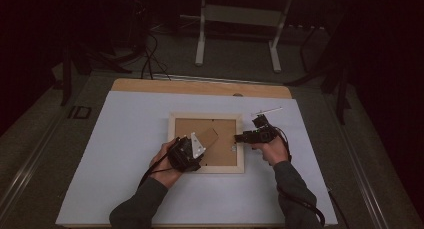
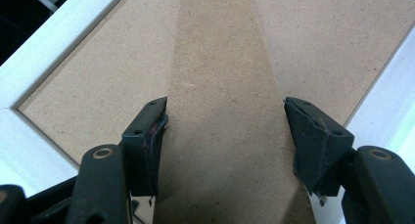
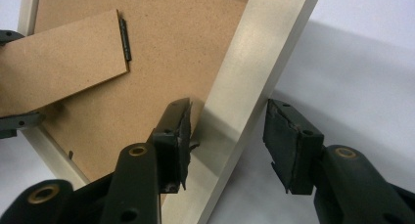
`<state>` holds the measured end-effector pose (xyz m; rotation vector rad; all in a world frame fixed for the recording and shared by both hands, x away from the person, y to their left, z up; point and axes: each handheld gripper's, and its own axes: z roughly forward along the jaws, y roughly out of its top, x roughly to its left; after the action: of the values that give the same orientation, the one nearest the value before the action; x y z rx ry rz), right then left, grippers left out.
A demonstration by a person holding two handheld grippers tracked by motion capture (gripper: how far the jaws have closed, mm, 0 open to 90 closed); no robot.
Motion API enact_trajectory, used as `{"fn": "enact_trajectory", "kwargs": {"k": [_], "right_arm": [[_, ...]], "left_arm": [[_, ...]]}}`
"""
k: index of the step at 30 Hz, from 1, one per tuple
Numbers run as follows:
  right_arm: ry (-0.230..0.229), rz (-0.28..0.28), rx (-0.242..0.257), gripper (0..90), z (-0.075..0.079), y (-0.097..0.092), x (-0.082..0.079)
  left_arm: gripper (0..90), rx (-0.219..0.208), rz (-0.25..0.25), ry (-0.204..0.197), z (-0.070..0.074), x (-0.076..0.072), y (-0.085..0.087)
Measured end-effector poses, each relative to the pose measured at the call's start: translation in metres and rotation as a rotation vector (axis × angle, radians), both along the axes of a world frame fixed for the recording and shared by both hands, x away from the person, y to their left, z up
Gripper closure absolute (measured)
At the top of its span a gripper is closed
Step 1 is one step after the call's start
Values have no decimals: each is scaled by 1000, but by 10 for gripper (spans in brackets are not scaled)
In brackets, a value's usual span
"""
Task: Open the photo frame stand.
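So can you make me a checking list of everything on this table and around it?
Surface: white sheet over a wooden table.
Job's things: picture frame lying face down, brown backing up, stand flap on it.
Clutter: thin metal piece beyond the frame.
Grippers: left gripper open above the stand flap; right gripper open astride the frame's right rail.
Cables: one trailing from each gripper.
Surroundings: dark room, white stand legs behind.
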<state>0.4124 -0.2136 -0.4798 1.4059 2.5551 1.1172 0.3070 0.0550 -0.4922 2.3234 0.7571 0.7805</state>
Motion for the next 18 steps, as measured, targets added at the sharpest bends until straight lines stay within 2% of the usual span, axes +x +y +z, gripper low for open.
{"fn": "enact_trajectory", "kwargs": {"k": [5,13,16,18], "right_arm": [[25,3,35,517,-3,-3,4],[64,-4,94,564,-5,-8,4],[54,-11,93,565,-3,-9,2],[49,-13,92,566,-3,-9,1]], "left_arm": [[376,6,-7,-19,0,-2,0],[375,-3,-21,-36,-1,-2,1],[375,-10,-24,-28,0,-1,2],[374,-29,-26,-6,0,0,4]]}}
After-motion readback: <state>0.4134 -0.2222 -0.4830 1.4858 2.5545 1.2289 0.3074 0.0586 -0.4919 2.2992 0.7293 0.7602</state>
